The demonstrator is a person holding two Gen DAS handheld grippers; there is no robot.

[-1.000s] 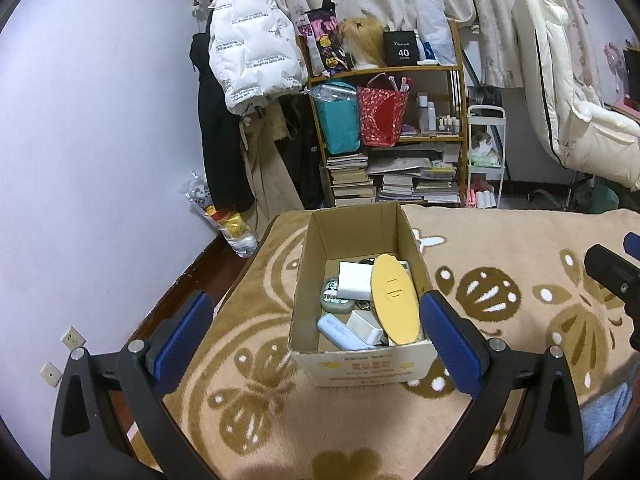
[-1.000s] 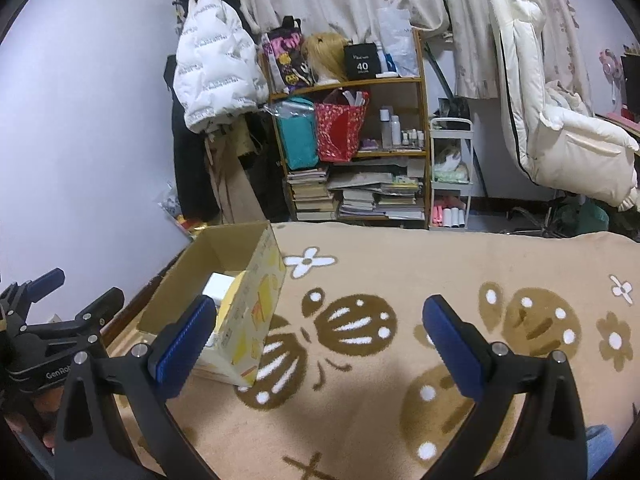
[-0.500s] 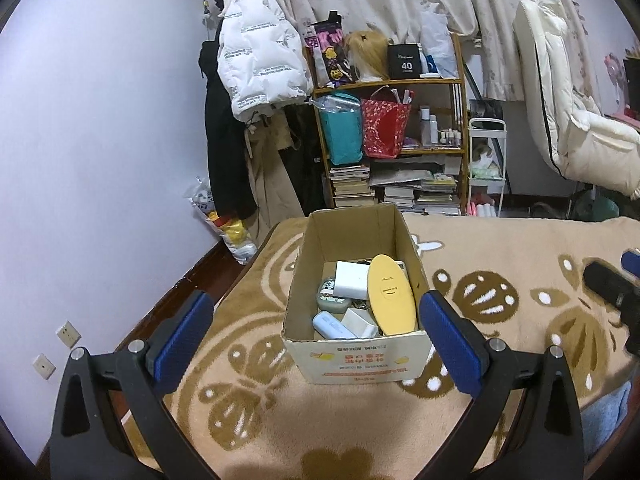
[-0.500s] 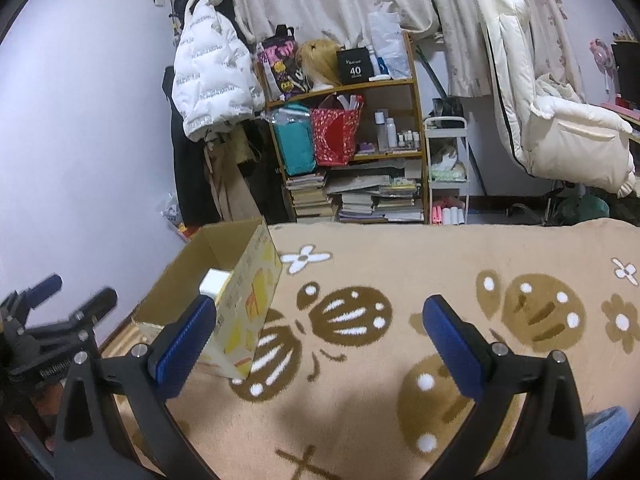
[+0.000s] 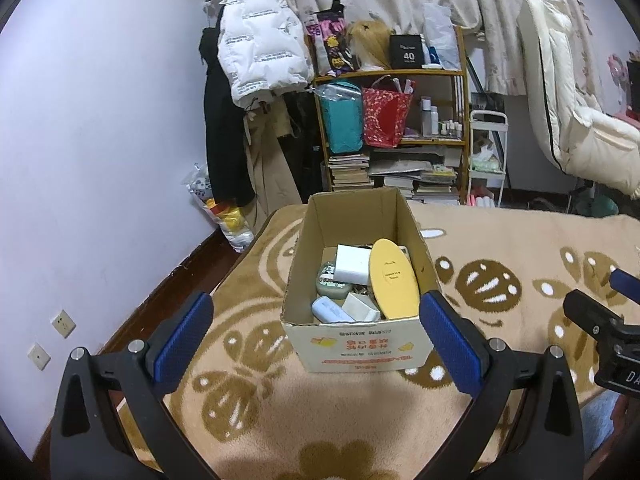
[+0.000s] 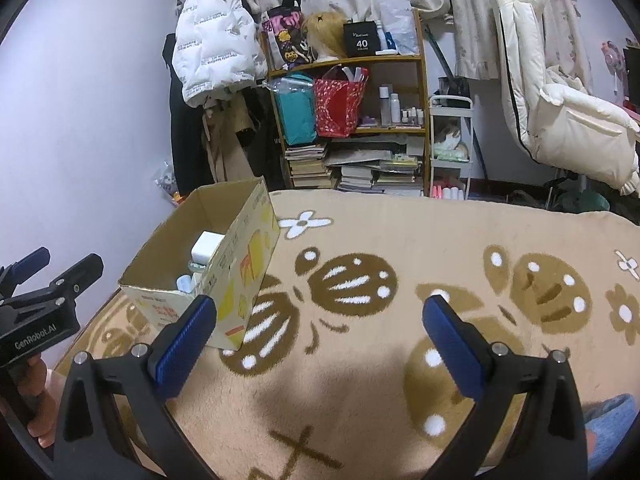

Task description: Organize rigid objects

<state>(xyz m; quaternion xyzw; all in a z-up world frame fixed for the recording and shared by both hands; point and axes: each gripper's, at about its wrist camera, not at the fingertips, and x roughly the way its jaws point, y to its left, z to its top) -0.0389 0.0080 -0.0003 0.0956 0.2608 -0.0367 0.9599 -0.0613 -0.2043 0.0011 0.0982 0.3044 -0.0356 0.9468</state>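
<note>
Bedroom clutter behind, beige blanket (image 5: 500, 240) with brown patterns as the work surface. Open cardboard box (image 5: 356, 344) sits on it, at 12 o'clock from the left gripper (image 5: 316, 332), just ahead of the blue fingertips. Inside the box: yellow oval object (image 5: 394, 284) leaning along the 3 o'clock wall, white square block (image 5: 353, 264) at 9 o'clock of the oval, round greenish tin (image 5: 331, 282) partly under the block, pale blue tube (image 5: 330, 310) and small white box (image 5: 362, 306) toward the near wall. Left gripper spread wide, nothing between the pads, box framed between them but not touched

Right gripper (image 6: 316, 334) also spread wide and empty, over bare blanket; box at its 10 o'clock, corner just past its left fingertip, contact unclear. Other tool shows at 3 o'clock edge of left view and 9 o'clock edge of right view, a hand (image 6: 38, 408) on its handle

Further out at 12: wooden shelf (image 5: 400, 140) with books, teal bag, red bag; white puffer jacket (image 5: 260, 56) hanging at 11; cream chair (image 5: 568, 120) at 2; lilac wall (image 5: 100, 140) at 9
</note>
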